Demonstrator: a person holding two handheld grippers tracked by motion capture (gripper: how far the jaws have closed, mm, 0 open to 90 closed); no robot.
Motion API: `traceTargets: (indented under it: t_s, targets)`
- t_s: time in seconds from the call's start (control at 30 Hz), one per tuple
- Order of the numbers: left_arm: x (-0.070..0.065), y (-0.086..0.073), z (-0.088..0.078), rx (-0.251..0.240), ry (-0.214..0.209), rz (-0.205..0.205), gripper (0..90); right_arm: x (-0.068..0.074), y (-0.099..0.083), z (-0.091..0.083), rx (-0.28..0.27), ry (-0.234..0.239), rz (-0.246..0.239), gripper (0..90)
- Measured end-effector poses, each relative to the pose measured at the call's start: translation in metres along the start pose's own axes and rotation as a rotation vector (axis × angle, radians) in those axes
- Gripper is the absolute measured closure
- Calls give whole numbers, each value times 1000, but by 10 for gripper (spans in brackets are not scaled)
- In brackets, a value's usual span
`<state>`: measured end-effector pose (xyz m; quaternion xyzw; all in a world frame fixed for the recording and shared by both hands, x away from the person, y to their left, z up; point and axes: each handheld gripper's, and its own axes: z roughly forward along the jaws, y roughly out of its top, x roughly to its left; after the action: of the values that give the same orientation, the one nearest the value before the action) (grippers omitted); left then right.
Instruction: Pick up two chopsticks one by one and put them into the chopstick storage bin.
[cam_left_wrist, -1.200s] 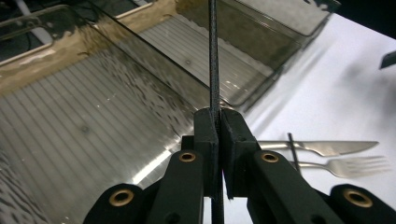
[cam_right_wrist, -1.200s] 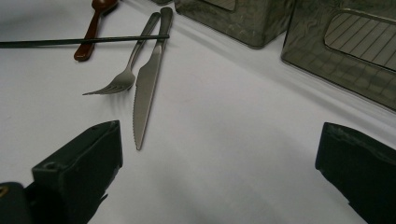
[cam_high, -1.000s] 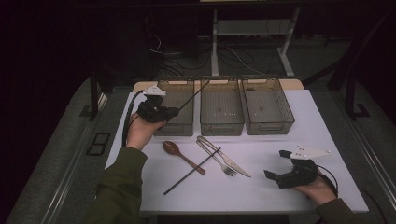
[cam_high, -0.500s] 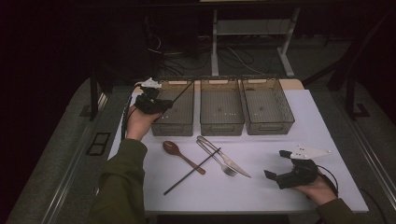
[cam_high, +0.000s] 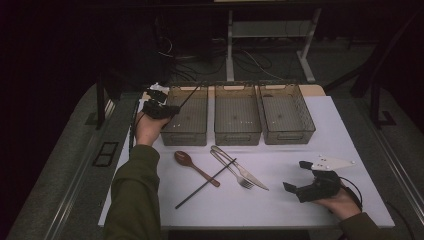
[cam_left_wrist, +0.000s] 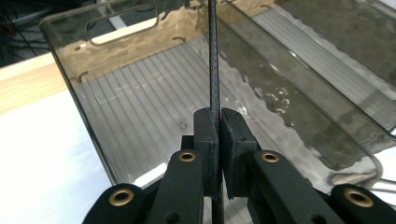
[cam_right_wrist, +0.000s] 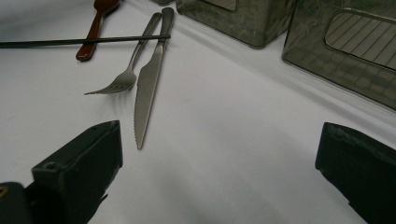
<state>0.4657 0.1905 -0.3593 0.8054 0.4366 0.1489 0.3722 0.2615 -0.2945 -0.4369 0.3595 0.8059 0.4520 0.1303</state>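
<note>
Left hand-held gripper (cam_left_wrist: 216, 135) pinches thin black textured chopstick (cam_left_wrist: 214, 60).

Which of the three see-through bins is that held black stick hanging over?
The leftmost bin. The chopstick, pinched in the left gripper, slants across it; the middle bin and right bin stand apart.

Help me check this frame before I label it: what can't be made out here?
- Far tip of the black chopstick clamped in the left gripper: cut off by the top edge of the left gripper view; too thin and dark in the high view.
- Whether that chopstick touches the left bin: cannot tell.
- Wooden spoon bowl: cut off at the top edge of the right gripper view.
</note>
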Motion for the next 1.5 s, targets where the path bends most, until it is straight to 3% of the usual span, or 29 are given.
traceTargets:
  t_s: [0.6, 0.77, 1.0, 1.1, 1.37, 1.5]
  targets:
    - [3, -7, 25, 82, 15, -22, 838, 0, 0, 0, 0, 6, -2, 2]
    - [2, -7, 27, 75, 29, -27, 824, 0, 0, 0, 0, 7, -1, 2]
    - [1, -5, 25, 48, 36, -18, 724, 0, 0, 0, 1, 8, 0, 2]
    - [0, -4, 22, 40, 39, -4, 635, 0, 0, 0, 0, 8, 0, 2]
    - [-4, -1, 6, -4, -19, 6, 521, 0, 0, -1, 0, 6, 2, 2]
    - [-9, -1, -4, -26, -52, 23, 469, -1, -1, -1, -4, 28, 14, 2]
